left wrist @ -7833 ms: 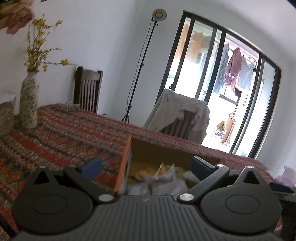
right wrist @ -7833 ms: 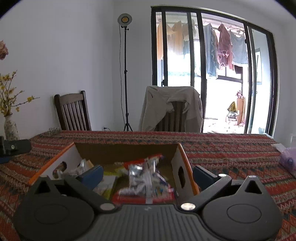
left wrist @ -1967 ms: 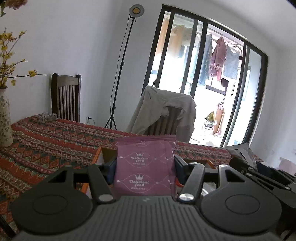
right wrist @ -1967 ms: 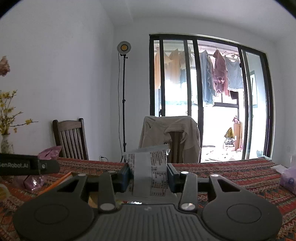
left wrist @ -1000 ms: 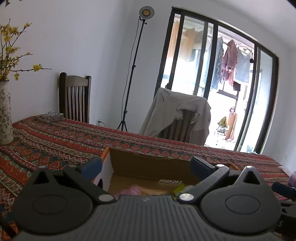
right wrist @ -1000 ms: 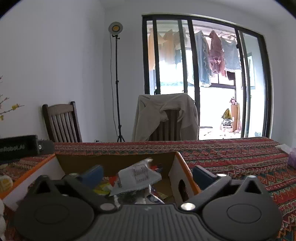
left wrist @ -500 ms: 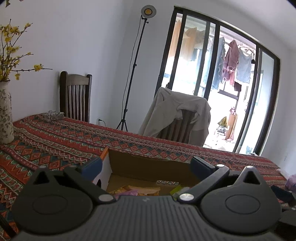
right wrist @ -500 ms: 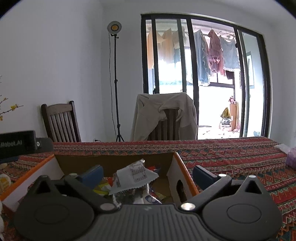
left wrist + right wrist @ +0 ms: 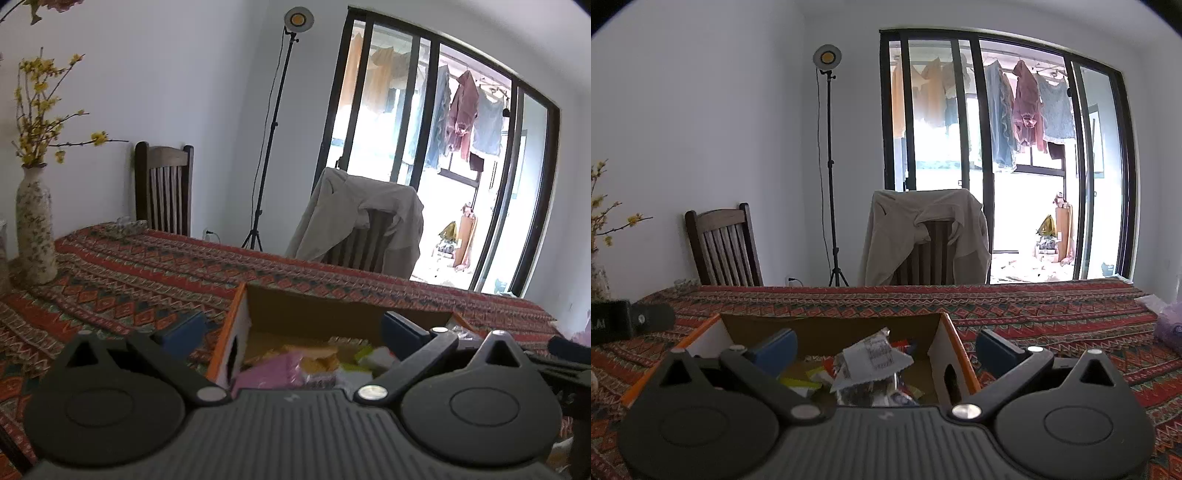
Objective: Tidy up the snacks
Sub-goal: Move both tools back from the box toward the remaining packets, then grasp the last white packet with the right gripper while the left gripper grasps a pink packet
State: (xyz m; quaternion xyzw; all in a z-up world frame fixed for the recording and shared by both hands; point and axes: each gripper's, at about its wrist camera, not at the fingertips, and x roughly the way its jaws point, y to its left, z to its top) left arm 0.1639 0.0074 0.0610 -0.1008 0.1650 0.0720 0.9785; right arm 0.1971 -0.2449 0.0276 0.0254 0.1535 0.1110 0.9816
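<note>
An open cardboard box with orange edges (image 9: pixel 236 302) (image 9: pixel 955 338) sits on the patterned tablecloth and holds several snack packets. A purple packet (image 9: pixel 269 373) lies inside near its left wall, with yellow ones beside it. A silver-white packet (image 9: pixel 873 360) lies on top of the pile in the right wrist view. My left gripper (image 9: pixel 291 328) is open and empty, over the box's left wall. My right gripper (image 9: pixel 886 345) is open and empty, just above the box. The left gripper's body (image 9: pixel 624 321) shows at the left of the right wrist view.
A flowered vase (image 9: pixel 33 229) with yellow blossoms stands at the table's left. A wooden chair (image 9: pixel 722 247) and a chair draped with a beige jacket (image 9: pixel 923 236) stand behind the table. A lamp tripod (image 9: pixel 829 166) stands by the wall. A purple bag (image 9: pixel 1171 328) lies at the far right.
Both grippers held packets two seconds ago, a purple one left and a white one right; both now lie in the box. Since then the left gripper has shifted left.
</note>
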